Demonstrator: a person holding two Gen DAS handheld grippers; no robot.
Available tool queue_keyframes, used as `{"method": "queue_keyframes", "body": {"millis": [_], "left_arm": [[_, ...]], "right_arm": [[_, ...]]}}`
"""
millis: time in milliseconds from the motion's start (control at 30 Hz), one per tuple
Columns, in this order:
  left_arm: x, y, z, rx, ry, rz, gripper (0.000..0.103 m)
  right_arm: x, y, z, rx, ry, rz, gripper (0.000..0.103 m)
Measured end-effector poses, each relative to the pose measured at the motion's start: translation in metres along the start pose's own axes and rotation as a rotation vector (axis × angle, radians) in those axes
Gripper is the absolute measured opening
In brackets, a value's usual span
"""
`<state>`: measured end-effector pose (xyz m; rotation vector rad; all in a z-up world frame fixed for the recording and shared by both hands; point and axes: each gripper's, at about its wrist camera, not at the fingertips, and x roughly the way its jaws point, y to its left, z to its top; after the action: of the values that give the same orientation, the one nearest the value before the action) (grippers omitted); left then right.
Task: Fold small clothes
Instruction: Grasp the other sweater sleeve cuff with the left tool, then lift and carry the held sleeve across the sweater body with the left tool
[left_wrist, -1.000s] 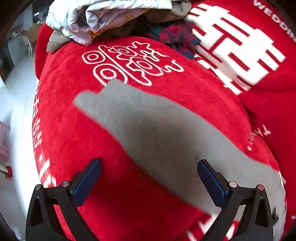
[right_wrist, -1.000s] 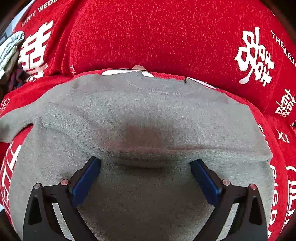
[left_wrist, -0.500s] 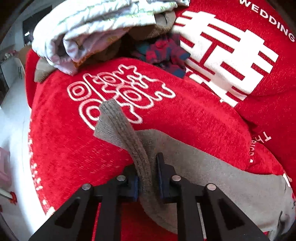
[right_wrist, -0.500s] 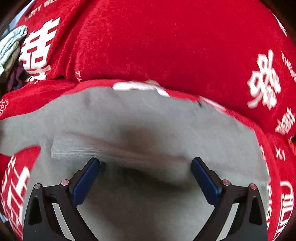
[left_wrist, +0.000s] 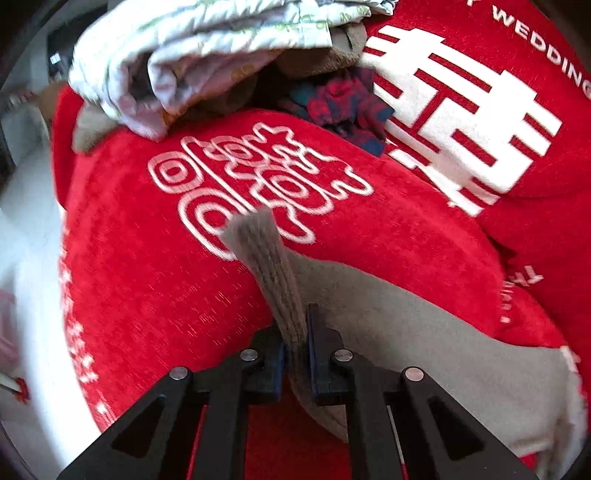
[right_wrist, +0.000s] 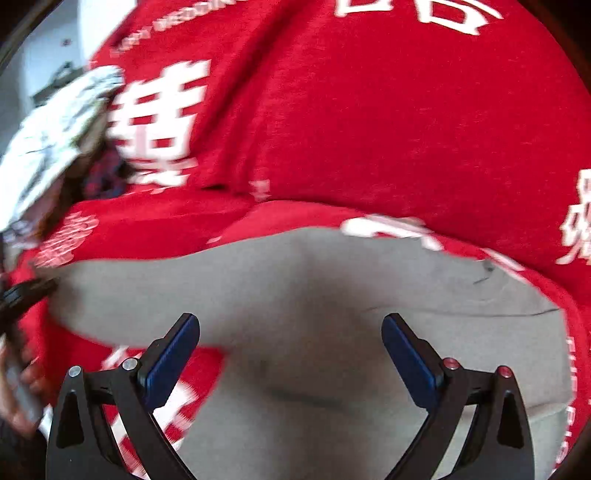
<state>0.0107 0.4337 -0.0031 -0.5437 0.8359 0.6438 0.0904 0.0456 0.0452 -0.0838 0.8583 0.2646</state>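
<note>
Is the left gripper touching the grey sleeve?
Touching. The left wrist view shows the left gripper with both pads pressed on the grey sleeve, whose cuff sticks up between them.

Right tongs (right_wrist: 290, 354) agape above grey garment (right_wrist: 332, 295) on red cover (right_wrist: 369, 129).

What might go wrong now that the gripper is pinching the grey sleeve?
The left gripper has just closed on only the narrow cuff of the grey sweater, so the sleeve might slip out. The right gripper is open and pins nothing, so a pull may drag the whole sweater across the red cover.
</note>
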Motion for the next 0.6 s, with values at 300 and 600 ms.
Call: {"method": "queue_keyframes", "body": {"millis": [300,600], "left_arm": [[0.002,-0.008,0.000,-0.059,0.020,-0.031,0.009],[-0.034,-0.055,-0.008,0.090,-0.130,0.120,0.008]], "right_arm": [[0.077,0.034,0.003,-0.082,0.159,-0.110,0.099],[0.080,0.080,0.008,-0.235,0.147,-0.052,0.099]]}}
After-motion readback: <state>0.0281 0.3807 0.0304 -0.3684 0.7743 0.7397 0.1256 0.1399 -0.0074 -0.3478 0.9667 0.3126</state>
